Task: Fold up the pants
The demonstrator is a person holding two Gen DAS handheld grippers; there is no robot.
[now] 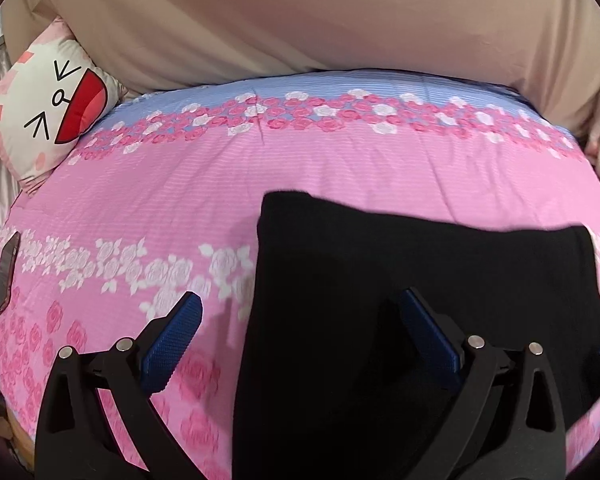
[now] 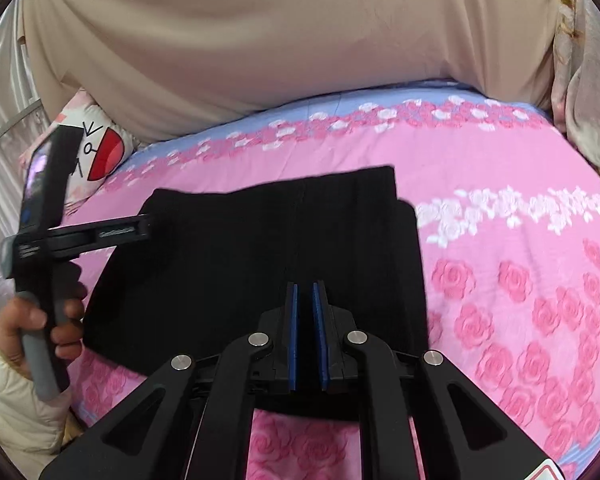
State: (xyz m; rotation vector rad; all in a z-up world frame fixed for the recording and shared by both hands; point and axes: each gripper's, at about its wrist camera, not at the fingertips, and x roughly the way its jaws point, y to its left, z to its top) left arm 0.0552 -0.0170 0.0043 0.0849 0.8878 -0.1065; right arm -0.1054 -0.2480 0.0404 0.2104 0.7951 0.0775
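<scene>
The black pants [image 1: 412, 280] lie folded in a compact rectangle on the pink floral bedspread [image 1: 172, 200]. They also show in the right wrist view [image 2: 260, 248]. My left gripper [image 1: 300, 308] is open and empty, its left finger over the bedspread and its right finger over the pants' left part. My right gripper [image 2: 305, 292] hovers over the near edge of the pants with its blue pads almost together and nothing between them. The left gripper [image 2: 136, 228], held by a hand, shows at the pants' left edge in the right wrist view.
A cartoon-face pillow [image 1: 44, 108] lies at the far left of the bed. A beige cloth [image 1: 300, 20] hangs behind the bed. A dark phone [image 1: 6, 276] lies at the left edge. Pale fabric [image 2: 584, 92] is bunched at the far right.
</scene>
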